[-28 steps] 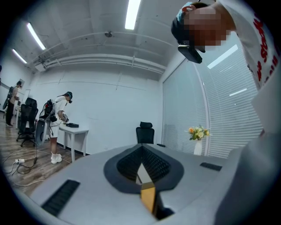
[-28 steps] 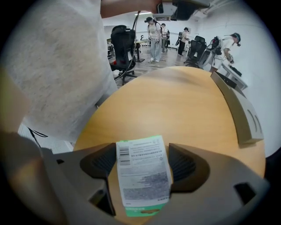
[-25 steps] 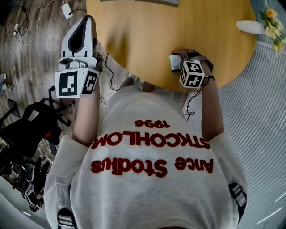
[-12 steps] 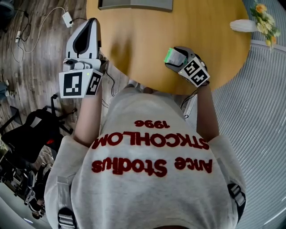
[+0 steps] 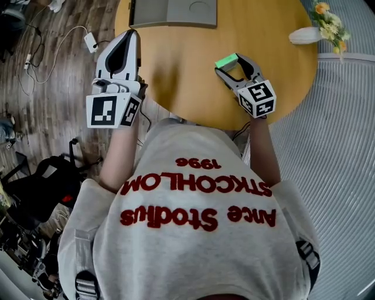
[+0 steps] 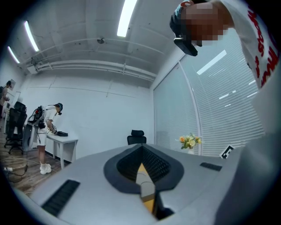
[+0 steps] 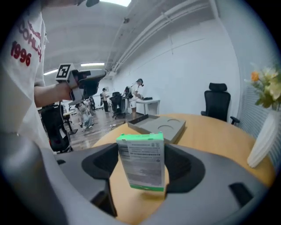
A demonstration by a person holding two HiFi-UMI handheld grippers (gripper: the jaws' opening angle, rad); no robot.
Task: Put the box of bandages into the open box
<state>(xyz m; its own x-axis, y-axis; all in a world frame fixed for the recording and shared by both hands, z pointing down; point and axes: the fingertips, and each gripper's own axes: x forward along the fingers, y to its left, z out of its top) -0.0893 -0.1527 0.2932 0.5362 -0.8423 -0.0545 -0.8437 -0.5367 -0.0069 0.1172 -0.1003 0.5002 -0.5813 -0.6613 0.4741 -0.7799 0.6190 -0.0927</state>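
Observation:
The box of bandages (image 5: 226,60), white with green edges, stands upright between the jaws of my right gripper (image 5: 230,64), held above the round wooden table (image 5: 181,76). In the right gripper view the bandage box (image 7: 141,154) fills the gap of the right gripper (image 7: 142,166), whose jaws are closing on it. The open box (image 5: 173,13), a flat grey tray with round recesses, lies at the table's far edge; the right gripper view has the open box (image 7: 158,126) straight ahead. My left gripper (image 5: 129,35) hovers shut at the table's left edge, holding nothing.
A white vase with yellow flowers (image 5: 313,29) lies at the table's far right. Cables and a white adapter (image 5: 90,41) lie on the wood floor to the left, near a black chair (image 5: 41,170). People work at desks (image 6: 44,132) across the room.
My right gripper has carried the bandage box from the table's near edge forward over the table, toward the open box. The left gripper has drifted slightly forward beside the table.

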